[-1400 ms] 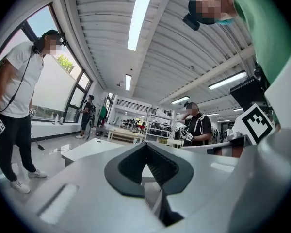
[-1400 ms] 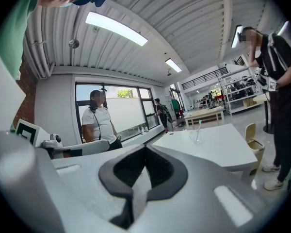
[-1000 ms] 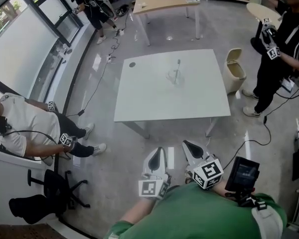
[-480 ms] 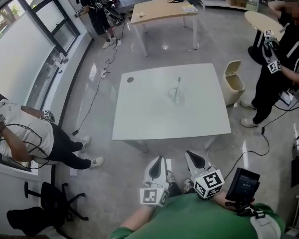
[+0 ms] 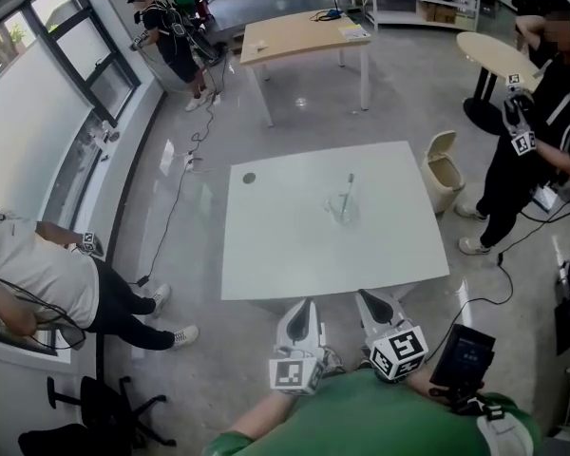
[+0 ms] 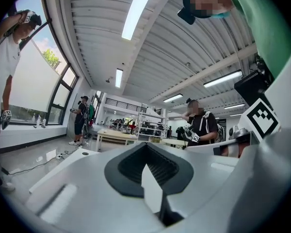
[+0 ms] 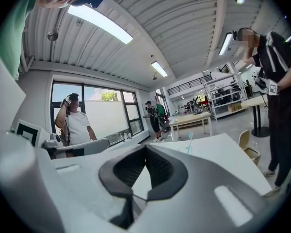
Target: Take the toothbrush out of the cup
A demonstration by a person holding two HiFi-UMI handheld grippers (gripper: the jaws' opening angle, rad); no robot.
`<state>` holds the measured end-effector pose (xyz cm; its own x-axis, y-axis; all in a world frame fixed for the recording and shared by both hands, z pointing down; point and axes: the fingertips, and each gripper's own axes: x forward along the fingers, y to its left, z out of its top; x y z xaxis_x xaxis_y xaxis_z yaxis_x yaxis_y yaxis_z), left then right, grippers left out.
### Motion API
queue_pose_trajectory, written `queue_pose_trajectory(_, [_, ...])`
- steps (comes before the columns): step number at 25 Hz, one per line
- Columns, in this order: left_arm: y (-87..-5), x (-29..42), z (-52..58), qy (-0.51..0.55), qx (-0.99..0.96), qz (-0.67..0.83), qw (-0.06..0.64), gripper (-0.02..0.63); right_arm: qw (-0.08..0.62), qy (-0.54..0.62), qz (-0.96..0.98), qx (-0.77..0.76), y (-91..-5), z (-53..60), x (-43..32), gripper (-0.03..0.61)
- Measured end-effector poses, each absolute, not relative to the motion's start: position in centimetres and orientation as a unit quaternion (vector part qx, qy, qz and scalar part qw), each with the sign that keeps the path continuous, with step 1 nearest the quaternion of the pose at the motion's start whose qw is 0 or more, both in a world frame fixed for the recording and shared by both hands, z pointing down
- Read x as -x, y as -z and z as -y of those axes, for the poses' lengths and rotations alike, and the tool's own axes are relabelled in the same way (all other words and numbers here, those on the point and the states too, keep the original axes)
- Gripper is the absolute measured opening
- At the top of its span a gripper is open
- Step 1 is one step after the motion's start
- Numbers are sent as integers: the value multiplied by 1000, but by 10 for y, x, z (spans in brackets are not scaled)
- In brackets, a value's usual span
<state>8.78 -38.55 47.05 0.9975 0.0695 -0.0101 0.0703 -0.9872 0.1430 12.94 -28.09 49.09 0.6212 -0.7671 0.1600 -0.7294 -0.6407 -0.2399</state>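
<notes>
A clear cup (image 5: pixel 343 211) stands on the white table (image 5: pixel 275 245), right of its middle, with a pale toothbrush (image 5: pixel 348 188) upright in it. Both grippers are held low in front of my body, short of the table's near edge and well apart from the cup. In the head view my left gripper (image 5: pixel 301 305) and right gripper (image 5: pixel 367 298) both point at the table, jaws together and empty. The right gripper view shows the toothbrush (image 7: pixel 189 141) small and far beyond my right gripper (image 7: pixel 145 147). My left gripper (image 6: pixel 146 144) faces the table top only.
A beige bin (image 5: pixel 442 164) stands by the table's right side. A person (image 5: pixel 537 150) stands further right, another (image 5: pixel 38 274) sits at the left by the window. A wooden table (image 5: pixel 299 36) is behind. Cables lie on the floor; an office chair (image 5: pixel 95 416) is at lower left.
I have moved closer to the white table, which now sits lower and larger in the head view. Both grippers stay shut near my body.
</notes>
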Motion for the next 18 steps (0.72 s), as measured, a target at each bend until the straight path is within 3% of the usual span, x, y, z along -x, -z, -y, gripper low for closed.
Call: queue_pose_trajectory(18, [-476,-163,448,-7,-994,-76,76,6,71,115,-356,925,-488,331,-199,2])
